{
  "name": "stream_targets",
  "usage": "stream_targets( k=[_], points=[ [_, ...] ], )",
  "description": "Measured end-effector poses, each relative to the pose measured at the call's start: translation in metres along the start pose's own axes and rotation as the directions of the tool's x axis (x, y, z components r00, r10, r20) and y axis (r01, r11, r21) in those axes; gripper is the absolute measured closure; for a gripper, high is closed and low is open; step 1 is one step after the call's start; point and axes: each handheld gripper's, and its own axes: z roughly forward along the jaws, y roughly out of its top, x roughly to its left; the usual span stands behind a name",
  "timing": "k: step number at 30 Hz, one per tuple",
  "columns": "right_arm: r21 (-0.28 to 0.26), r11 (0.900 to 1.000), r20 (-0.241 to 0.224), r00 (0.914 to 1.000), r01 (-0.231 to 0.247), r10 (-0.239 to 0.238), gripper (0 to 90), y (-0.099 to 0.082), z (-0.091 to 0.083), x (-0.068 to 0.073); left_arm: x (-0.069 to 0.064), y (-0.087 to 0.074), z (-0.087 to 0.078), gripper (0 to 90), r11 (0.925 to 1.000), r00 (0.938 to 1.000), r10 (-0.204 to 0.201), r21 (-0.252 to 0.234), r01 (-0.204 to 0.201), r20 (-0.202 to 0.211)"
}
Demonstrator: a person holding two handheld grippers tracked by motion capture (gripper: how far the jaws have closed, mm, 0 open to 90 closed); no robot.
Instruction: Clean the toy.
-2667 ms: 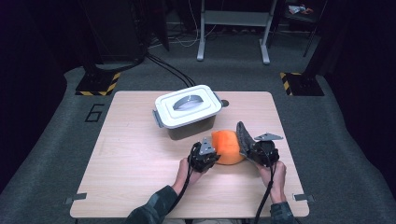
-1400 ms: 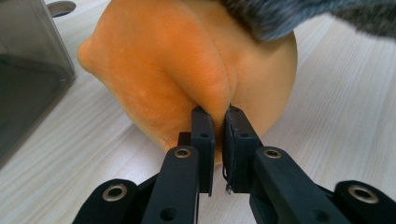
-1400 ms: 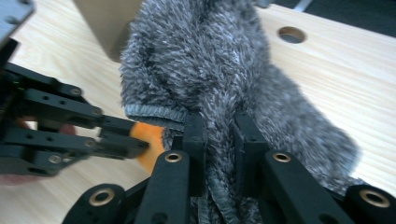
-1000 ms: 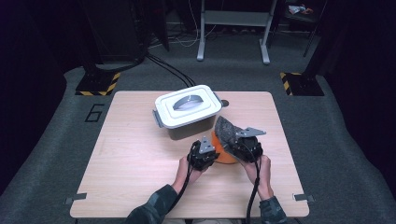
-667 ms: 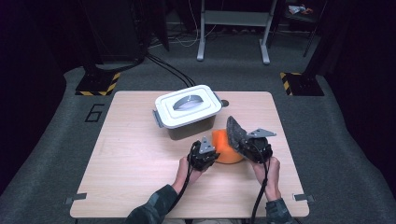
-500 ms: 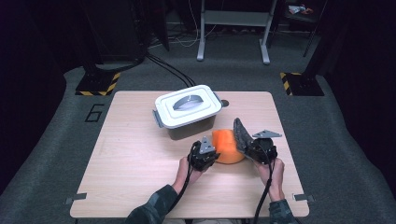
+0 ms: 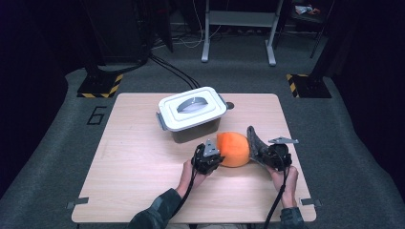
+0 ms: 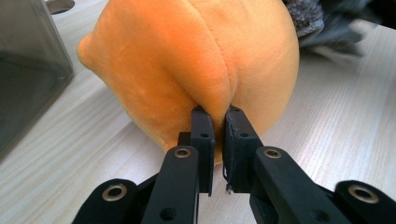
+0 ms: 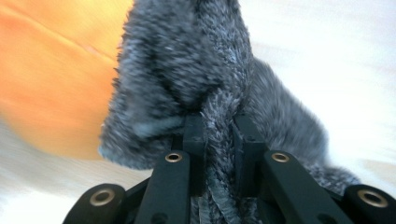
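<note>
The orange plush (image 7: 234, 149) lies on the table (image 7: 133, 162) at 5 o'clock from the lidded box (image 7: 192, 109). The left gripper (image 8: 217, 122) pinches its seam, and the right gripper (image 9: 219, 126) clamps its grey furry part (image 9: 205, 70). Boxing it (probably the goal) remains, lid on.

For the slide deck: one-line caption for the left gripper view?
Left gripper shut on a seam fold of the orange plush toy lying on the wooden table.

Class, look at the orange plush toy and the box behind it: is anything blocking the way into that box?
Yes. The white lid sits on the box, covering its opening. The orange plush toy lies on the table just in front of it.
</note>
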Motion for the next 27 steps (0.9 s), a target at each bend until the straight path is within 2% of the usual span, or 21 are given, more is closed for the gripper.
stream_targets(
  k=[3, 7, 10, 12, 13, 15, 17, 19, 20, 24, 27],
  points=[
    [-0.059, 0.9979, -0.019, 0.9994, 0.026, -0.027, 78.5, 0.009, -0.021, 0.007, 0.000, 0.000, 0.000, 83.8, 1.0000, 1.0000, 0.001, -0.001, -0.001, 0.004],
    [-0.119, 0.9909, -0.067, 0.9952, 0.063, -0.071, 78.4, 0.024, -0.040, 0.026, 0.000, 0.000, 0.000, 83.6, 1.0000, 1.0000, -0.003, -0.008, 0.003, 0.003],
    [-0.089, 0.9883, -0.078, 0.9883, 0.124, -0.131, 78.3, 0.030, -0.035, 0.044, 0.001, 0.000, 0.000, 83.3, 1.0000, 0.9999, -0.004, -0.009, 0.004, 0.011],
    [-0.040, 0.9872, -0.067, 0.9853, 0.155, -0.157, 78.3, 0.028, -0.020, 0.051, 0.002, 0.000, 0.000, 82.8, 0.9999, 1.0000, -0.001, -0.014, 0.001, 0.010],
    [-0.021, 0.9880, -0.065, 0.9860, 0.153, -0.154, 78.3, 0.026, -0.011, 0.054, 0.002, 0.000, 0.000, 82.4, 0.9999, 1.0000, -0.001, -0.013, 0.001, 0.009],
    [-0.007, 0.9880, -0.081, 0.9847, 0.155, -0.155, 78.4, 0.022, -0.001, 0.054, 0.002, -0.001, 0.001, 80.6, 0.9999, 0.9999, -0.006, -0.015, 0.006, 0.014],
    [-0.021, 0.9904, -0.088, 0.9865, 0.137, -0.138, 78.4, 0.022, 0.001, 0.052, 0.004, -0.001, 0.000, 78.5, 0.9998, 0.9997, -0.002, -0.021, 0.003, 0.023],
    [-0.015, 0.9914, -0.086, 0.9877, 0.130, -0.131, 78.4, 0.023, 0.001, 0.050, 0.004, -0.001, -0.001, 72.0, 0.9994, 0.9999, -0.002, -0.034, 0.002, 0.012],
    [-0.013, 0.9892, -0.081, 0.9858, 0.146, -0.147, 78.4, 0.023, 0.001, 0.048, 0.003, -0.001, -0.002, 68.5, 0.9995, 0.9998, 0.000, -0.032, 0.001, 0.020],
    [-0.012, 0.9929, -0.095, 0.9884, 0.118, -0.119, 78.4, 0.022, 0.003, 0.043, -0.001, -0.004, -0.002, 49.9, 0.9994, 0.9995, 0.023, -0.025, -0.024, -0.020],
    [-0.017, 0.9935, -0.099, 0.9885, 0.113, -0.114, 78.4, 0.023, 0.003, 0.042, -0.002, -0.007, 0.000, 46.0, 0.9991, 0.9983, 0.035, -0.021, -0.036, -0.046]
  ],
)
